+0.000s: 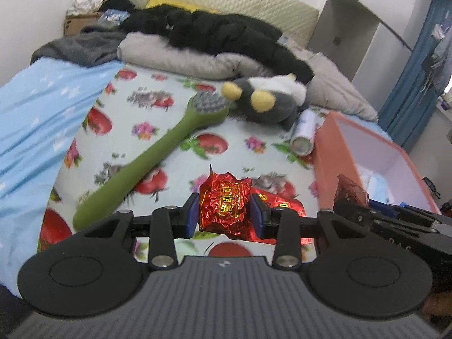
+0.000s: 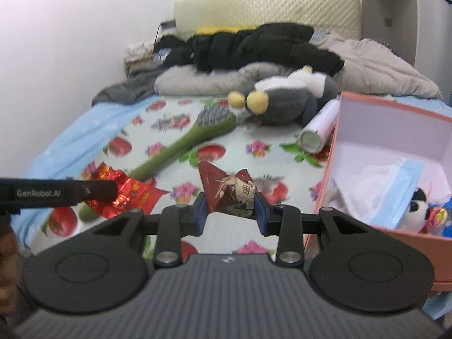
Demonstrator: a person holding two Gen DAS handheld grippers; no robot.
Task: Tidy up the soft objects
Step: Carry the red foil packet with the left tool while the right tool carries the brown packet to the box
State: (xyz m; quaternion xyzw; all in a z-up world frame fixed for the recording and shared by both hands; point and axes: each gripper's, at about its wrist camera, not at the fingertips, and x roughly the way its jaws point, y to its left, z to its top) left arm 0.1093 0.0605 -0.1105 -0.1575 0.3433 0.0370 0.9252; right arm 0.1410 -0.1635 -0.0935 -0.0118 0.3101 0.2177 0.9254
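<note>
Tongs on our left [image 1: 224,212] are clamped on a crinkled red foil packet [image 1: 223,203], held above the fruit-print bed sheet [image 1: 158,130]. Our right tongs [image 2: 230,207] pinch a dark red snack packet [image 2: 228,195] just beside the pink box [image 2: 325,186]. On the bed behind lie a green brush [image 1: 147,161], a grey plush toy [image 1: 268,99] and a white roll [image 1: 303,135].

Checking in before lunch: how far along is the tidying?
Done: a mask and small toys lie in the box. In hand: left gripper holds a red packet, right gripper a dark packet. Left: brush, plush, can.
</note>
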